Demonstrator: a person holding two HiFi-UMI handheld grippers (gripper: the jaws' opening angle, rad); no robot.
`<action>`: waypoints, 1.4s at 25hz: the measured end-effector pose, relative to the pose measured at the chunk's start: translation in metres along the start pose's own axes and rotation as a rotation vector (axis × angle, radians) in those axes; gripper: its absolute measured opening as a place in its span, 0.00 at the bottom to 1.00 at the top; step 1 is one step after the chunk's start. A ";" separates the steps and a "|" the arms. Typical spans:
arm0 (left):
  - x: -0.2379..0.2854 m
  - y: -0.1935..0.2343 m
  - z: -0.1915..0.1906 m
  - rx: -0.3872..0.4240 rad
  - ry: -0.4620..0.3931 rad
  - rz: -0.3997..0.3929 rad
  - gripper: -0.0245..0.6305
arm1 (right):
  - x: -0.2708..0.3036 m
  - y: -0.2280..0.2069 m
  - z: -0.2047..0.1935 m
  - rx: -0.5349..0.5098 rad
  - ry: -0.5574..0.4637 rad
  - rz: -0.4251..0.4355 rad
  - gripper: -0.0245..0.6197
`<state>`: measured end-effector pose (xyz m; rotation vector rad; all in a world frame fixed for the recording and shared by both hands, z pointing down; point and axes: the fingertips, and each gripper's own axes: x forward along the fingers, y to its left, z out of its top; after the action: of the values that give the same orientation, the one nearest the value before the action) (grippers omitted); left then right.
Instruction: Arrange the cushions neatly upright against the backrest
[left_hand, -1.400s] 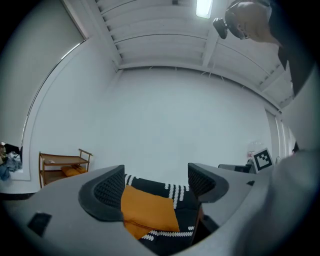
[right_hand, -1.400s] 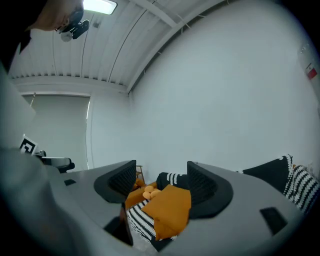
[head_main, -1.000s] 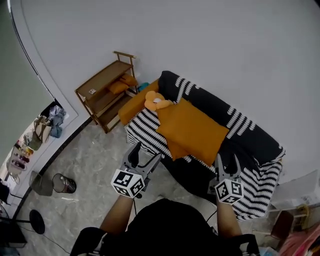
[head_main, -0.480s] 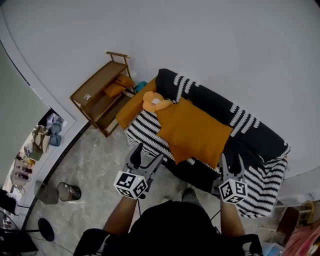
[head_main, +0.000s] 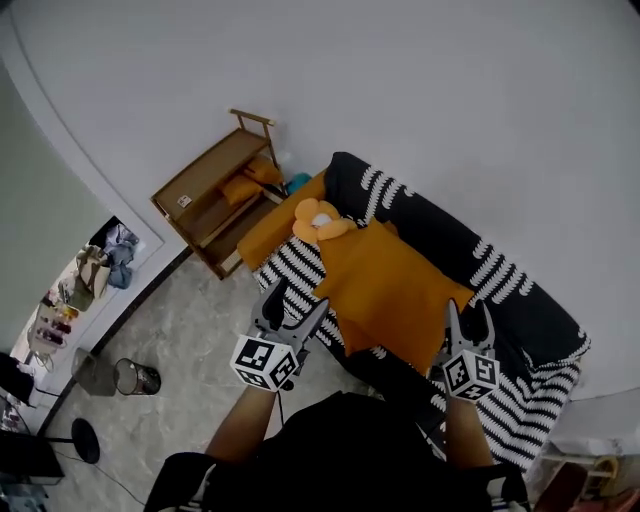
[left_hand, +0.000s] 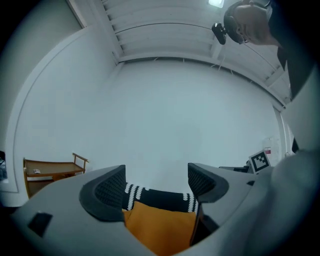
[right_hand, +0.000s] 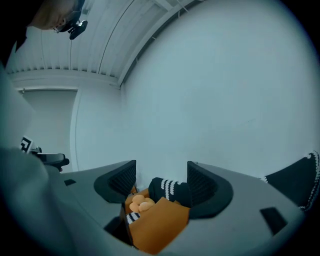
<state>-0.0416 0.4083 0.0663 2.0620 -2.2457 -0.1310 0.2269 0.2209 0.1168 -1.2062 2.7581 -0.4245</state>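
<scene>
Orange cushion (head_main: 395, 290) lies flat on striped sofa (head_main: 505, 275), left hand-held gripper (head_main: 298, 298) and right hand-held gripper (head_main: 469, 312) near it, jaws apart, empty.

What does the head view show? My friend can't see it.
A big orange cushion lies on a black-and-white striped sofa. A person holds the left gripper and right gripper toward it, jaws open and empty. A wooden shelf stands beside the sofa.
</scene>
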 end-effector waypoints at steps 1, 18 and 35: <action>0.010 -0.003 0.003 0.007 -0.005 0.002 0.64 | 0.008 -0.007 0.005 0.000 -0.002 0.005 0.52; 0.131 -0.018 -0.050 0.001 0.171 0.031 0.64 | 0.064 -0.112 -0.018 0.041 0.164 -0.017 0.52; 0.226 0.023 -0.158 -0.010 0.464 -0.080 0.64 | 0.089 -0.171 -0.126 0.068 0.392 -0.248 0.55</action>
<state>-0.0639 0.1852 0.2274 1.9278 -1.8797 0.3002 0.2612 0.0718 0.2885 -1.6065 2.8757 -0.8550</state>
